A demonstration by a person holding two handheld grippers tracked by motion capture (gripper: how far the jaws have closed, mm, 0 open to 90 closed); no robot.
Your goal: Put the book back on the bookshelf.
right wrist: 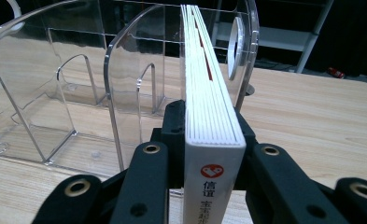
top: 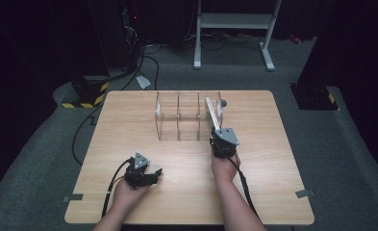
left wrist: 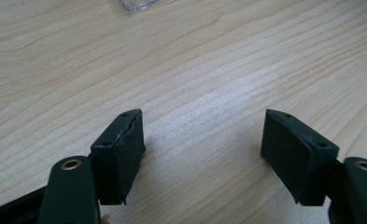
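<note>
Looking from high view: your right gripper (top: 219, 136) clamps book (top: 212, 114), long axis pointing ahead into rack (top: 177, 115) right slot. Left gripper view: left gripper (left wrist: 202, 140) jaws wide, empty, over table (left wrist: 195, 60). Right gripper view: book (right wrist: 208, 107) lined up between dividers, right hand nearer.

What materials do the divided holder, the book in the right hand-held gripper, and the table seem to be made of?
Holder: probably clear acrylic, glossy; the table shows through its walls and the edges catch light.
Book: paper pages, seen as thin white layers, with a smooth white printed cover.
Table: pale wood or wood-look laminate, matte, with grain lines; I cannot tell which.
</note>
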